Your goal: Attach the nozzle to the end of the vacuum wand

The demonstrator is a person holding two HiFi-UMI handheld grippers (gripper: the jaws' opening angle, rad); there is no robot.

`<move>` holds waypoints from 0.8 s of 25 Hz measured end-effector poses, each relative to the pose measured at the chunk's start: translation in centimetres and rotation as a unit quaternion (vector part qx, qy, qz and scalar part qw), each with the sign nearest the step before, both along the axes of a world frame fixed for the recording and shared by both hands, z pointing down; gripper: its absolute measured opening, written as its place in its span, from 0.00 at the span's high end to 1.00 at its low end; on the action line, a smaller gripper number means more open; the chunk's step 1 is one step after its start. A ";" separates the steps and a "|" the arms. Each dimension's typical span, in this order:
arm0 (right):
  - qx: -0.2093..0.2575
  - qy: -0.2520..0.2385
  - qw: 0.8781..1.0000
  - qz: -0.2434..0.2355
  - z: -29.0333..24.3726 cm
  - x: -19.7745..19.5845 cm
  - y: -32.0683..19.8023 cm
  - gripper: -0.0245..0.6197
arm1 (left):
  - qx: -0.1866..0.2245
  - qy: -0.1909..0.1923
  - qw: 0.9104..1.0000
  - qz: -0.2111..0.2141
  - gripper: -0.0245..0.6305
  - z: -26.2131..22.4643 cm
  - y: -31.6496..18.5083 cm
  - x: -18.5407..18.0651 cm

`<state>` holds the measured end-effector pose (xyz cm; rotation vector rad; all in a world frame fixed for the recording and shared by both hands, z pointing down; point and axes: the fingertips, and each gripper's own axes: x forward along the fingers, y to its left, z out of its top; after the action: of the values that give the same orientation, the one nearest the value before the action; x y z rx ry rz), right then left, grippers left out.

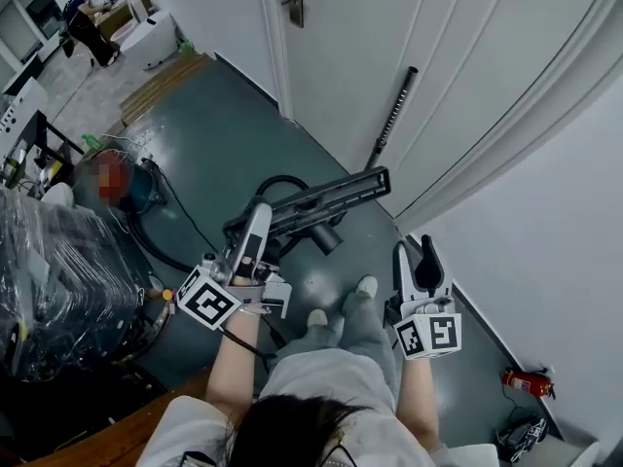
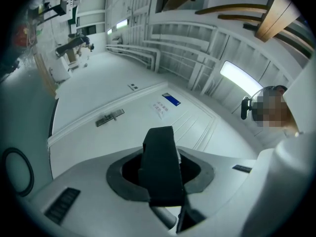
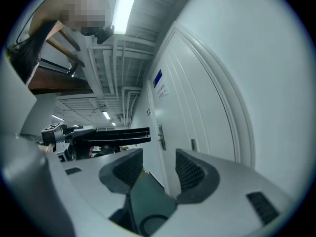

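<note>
Right gripper (image 1: 415, 257) fingers stand apart, empty; left gripper (image 1: 257, 220) fingers clamp the partly hidden nozzle (image 1: 331, 195).

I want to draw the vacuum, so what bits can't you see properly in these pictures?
- Head view: the spot where the nozzle is gripped hides behind the left gripper.
- Left gripper view: the shut jaws show only a black piece of the nozzle; the rest is cut off.
- Head view: the wand bottom end disappears behind the nozzle; a blur patch covers part of the vacuum body.

Cool, even light is cast by a ceiling strip light (image 3: 126, 6); gripper views are bowed and darkened at the edges
</note>
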<state>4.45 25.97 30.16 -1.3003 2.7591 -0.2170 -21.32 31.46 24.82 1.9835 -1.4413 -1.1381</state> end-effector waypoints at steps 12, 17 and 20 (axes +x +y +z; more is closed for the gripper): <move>-0.016 0.029 0.998 0.050 1.9 2.6 -5.2 0.61 | -0.015 0.006 1.000 0.011 0.78 1.4 -4.7 1.2; -0.044 0.035 0.997 0.049 3.4 3.6 -8.2 0.58 | -0.007 0.028 0.999 0.033 0.78 2.2 -7.4 2.6; -0.049 0.036 0.997 0.040 3.7 3.6 -10.0 0.57 | -0.012 0.044 0.999 0.029 0.78 2.7 -8.9 2.7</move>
<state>8.02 15.98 33.86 -1.4684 2.7808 -0.3088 -18.57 22.51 27.47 1.9210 -1.3395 -1.1615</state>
